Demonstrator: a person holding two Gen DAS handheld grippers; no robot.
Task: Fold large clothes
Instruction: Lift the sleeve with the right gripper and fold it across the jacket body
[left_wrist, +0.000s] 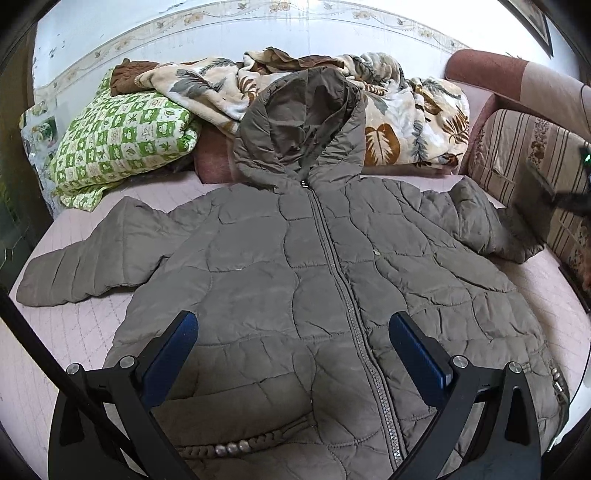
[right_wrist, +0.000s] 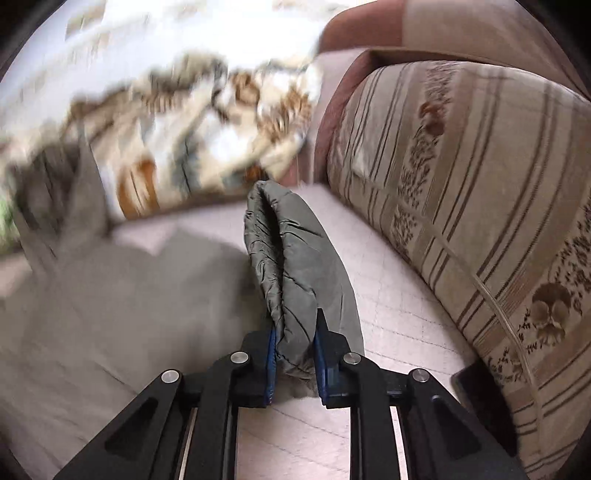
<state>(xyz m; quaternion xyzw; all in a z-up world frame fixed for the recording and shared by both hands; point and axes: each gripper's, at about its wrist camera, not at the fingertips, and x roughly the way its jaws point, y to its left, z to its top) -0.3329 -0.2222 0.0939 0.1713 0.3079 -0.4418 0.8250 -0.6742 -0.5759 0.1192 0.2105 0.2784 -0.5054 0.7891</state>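
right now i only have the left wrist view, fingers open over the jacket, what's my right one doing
Observer: The right gripper is shut on the jacket sleeve.
Operator: which sleeve
Observer: The one nearest the striped cushion; its cuff end is bunched between the fingers.
Operator: is it lifted
Observer: The sleeve arches up from the fingers, above the pink sheet.

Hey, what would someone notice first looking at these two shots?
A big olive puffer jacket lies zipped and face up across the pink bed, hood against a leaf-print blanket. The left gripper hovers open over its hem, while the right gripper pinches a sleeve beside the striped cushion.
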